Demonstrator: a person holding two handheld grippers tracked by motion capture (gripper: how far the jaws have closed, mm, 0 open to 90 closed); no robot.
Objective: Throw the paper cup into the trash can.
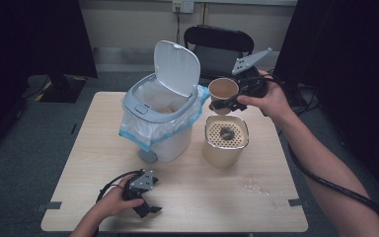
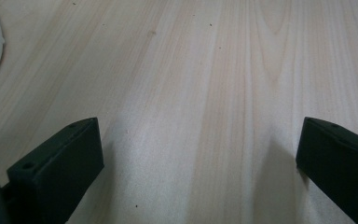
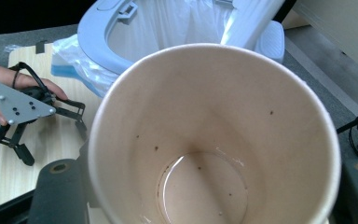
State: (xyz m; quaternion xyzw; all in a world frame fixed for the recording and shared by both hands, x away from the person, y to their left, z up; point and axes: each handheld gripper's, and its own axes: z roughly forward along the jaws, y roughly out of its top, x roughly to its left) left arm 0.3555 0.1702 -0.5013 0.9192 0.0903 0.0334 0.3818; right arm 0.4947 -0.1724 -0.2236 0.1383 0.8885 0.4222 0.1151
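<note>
The right gripper (image 1: pixel 227 104) is pinching a paper cup (image 1: pixel 223 90) in the air, mouth tilted toward the camera. The open bin (image 1: pixel 150 106) is sitting just left of it, nearer than the strainer pot (image 1: pixel 225 140) below. The left gripper (image 1: pixel 148 210) is resting spread on the table (image 1: pixel 217 197).

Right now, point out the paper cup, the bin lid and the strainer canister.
paper cup (image 1: pixel 223 89), high view, inner wall.
bin lid (image 1: pixel 176 68), high view, middle of the raised flap.
strainer canister (image 1: pixel 221 153), high view, front wall.
</note>
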